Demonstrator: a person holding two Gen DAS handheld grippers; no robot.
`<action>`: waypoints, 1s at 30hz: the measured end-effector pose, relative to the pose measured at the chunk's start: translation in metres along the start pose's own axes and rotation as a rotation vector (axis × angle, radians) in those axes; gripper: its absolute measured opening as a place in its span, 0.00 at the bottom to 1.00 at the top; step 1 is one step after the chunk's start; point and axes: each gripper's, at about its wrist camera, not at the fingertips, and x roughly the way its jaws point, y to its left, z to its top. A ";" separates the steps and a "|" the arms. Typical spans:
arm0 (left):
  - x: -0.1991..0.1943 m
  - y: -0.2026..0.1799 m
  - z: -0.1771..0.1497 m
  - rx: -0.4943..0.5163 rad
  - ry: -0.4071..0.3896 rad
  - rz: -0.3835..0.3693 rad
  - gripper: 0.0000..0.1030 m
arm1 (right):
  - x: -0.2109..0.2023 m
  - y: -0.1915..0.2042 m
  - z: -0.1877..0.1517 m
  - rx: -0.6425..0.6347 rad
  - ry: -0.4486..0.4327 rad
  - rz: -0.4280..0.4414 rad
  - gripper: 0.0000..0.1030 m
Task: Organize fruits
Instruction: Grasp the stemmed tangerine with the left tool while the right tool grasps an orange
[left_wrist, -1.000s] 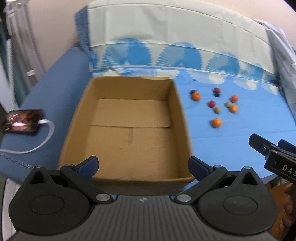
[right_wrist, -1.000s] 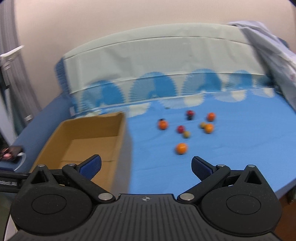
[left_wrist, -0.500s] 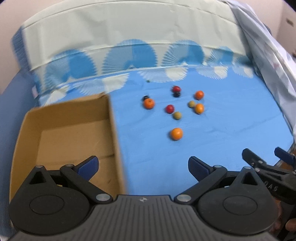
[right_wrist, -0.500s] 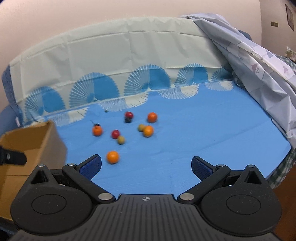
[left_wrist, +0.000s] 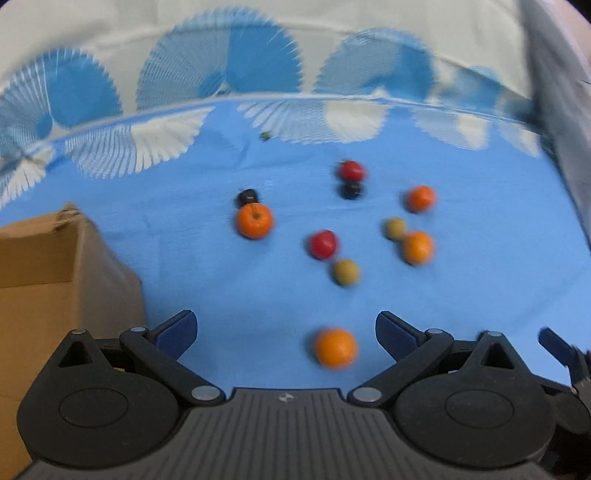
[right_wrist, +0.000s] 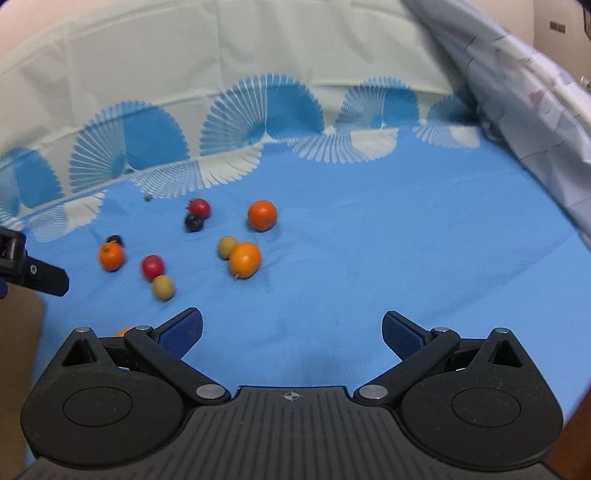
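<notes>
Blue-padded left gripper (left_wrist: 286, 326) wide open, empty, low over blurred nearest orange (left_wrist: 335, 348), right gripper (right_wrist: 291, 328) likewise, seemingly level.

— Where does the box (left_wrist: 40, 280) sit?
— On the bed (left_wrist: 480, 295), at its left edge, with the fruits scattered to its right.
— And the nearest fruit (left_wrist: 335, 348)?
— Alone, in front of the cluster (left_wrist: 332, 221), between the left tool's (left_wrist: 286, 332) fingers. The bedding (right_wrist: 517, 92) is heaped far right.
</notes>
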 end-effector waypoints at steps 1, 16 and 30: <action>0.014 0.005 0.008 -0.035 0.014 0.003 1.00 | 0.015 0.002 0.003 -0.004 0.008 0.008 1.00; 0.141 0.033 0.075 -0.227 0.102 0.140 1.00 | 0.133 0.036 0.016 -0.126 -0.013 -0.037 1.00; 0.102 0.010 0.062 -0.064 -0.033 0.171 0.40 | 0.113 0.044 0.017 -0.173 -0.023 -0.029 0.35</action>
